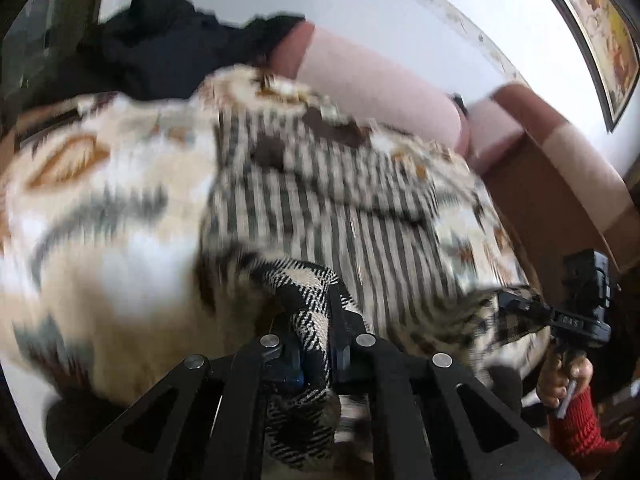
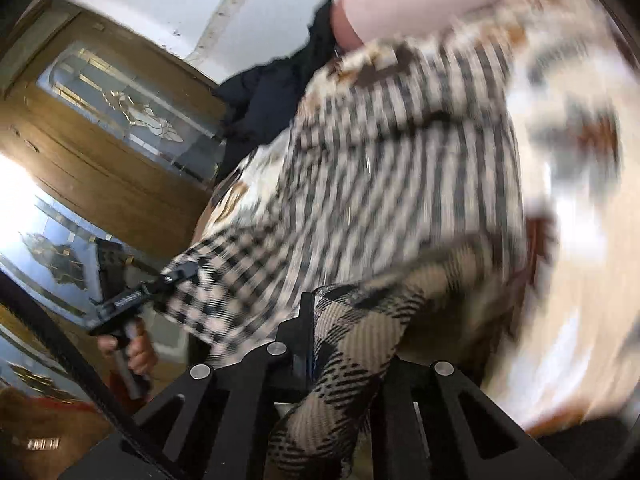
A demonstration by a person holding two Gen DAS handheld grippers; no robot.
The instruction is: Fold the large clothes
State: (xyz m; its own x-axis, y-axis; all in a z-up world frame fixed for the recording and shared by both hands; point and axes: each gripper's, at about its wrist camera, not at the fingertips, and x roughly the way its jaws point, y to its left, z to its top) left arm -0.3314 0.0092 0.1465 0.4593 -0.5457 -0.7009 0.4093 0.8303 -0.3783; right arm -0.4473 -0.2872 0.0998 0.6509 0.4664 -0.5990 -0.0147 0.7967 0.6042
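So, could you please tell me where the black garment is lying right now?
The black garment is heaped at the upper left of the left wrist view, behind the patterned blanket and beside the pink cushion.

white wall [image 1: 360, 4], pink sofa back [image 1: 380, 80], framed picture [image 1: 600, 28], wooden glazed door [image 2: 112, 128] (bright daylight beside it)

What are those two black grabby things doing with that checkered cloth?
A person is holding a black gripper in each hand. The left gripper and the right gripper are each clamped on an edge of a beige-and-black checkered garment, which stretches between them over a bed covered with a patterned blanket. The picture is blurry, so the cloth seems to be moving. A dark garment lies further back. No finished fold shows yet.
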